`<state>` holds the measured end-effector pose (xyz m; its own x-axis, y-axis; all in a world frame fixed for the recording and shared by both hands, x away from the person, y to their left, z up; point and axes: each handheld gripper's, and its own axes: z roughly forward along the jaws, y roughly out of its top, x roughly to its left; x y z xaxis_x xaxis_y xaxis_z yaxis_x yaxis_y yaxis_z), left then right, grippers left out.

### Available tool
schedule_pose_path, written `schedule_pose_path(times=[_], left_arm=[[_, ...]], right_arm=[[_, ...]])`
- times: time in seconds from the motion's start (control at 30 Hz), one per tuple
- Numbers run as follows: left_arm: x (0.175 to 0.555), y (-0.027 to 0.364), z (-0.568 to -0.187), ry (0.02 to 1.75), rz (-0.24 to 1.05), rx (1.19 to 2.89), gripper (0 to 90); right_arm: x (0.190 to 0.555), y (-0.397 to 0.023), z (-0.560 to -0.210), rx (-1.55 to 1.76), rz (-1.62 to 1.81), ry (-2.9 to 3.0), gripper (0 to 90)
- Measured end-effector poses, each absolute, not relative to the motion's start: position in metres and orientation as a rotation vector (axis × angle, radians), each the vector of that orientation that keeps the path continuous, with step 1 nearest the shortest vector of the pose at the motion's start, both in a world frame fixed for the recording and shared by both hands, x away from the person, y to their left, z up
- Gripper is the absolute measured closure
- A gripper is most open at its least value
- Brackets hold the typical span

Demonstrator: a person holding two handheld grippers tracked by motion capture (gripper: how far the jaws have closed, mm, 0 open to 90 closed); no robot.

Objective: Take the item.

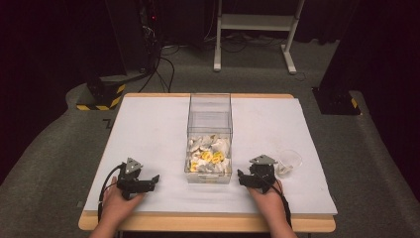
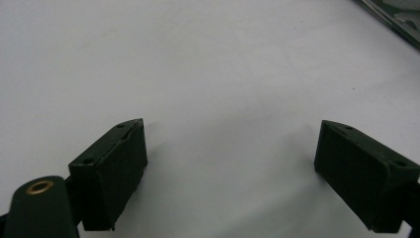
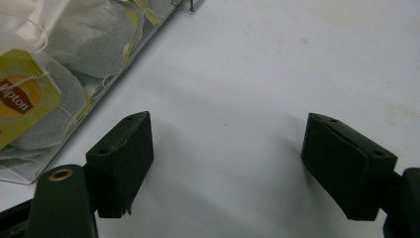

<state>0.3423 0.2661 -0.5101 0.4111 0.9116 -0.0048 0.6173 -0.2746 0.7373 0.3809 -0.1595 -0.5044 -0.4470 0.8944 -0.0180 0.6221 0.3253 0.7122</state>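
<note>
A clear plastic box [image 1: 209, 124] stands in the middle of the white table top [image 1: 148, 129], its near half full of tea bags [image 1: 208, 157] with yellow tags. My left gripper [image 1: 154, 179] rests low at the front left, jaws open and pointing toward the box. In the left gripper view it [image 2: 230, 134] has only bare table between its pads. My right gripper [image 1: 241, 177] sits at the front right, just beside the box's near right corner. In the right gripper view it [image 3: 228, 126] is open and holds nothing, with the box wall [image 3: 143, 37] and tea bags [image 3: 44, 94] at the upper left.
A small clear cup [image 1: 289, 162] with something pale inside stands just right of my right gripper. The table's front edge [image 1: 208, 221] runs below both hands. Beyond the table lie grey carpet, cables and a white desk frame [image 1: 257, 29].
</note>
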Motion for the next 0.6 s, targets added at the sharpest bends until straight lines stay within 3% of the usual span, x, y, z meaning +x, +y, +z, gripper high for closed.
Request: schedule_pose_path(times=[0.6], left_arm=[[0.3424, 0.2663, -0.5100, 1.294, 0.565, 2.001, 13.4]], right_arm=[[0.3818, -0.1595, -0.5050, 1.362, 0.877, 2.169, 14.7]])
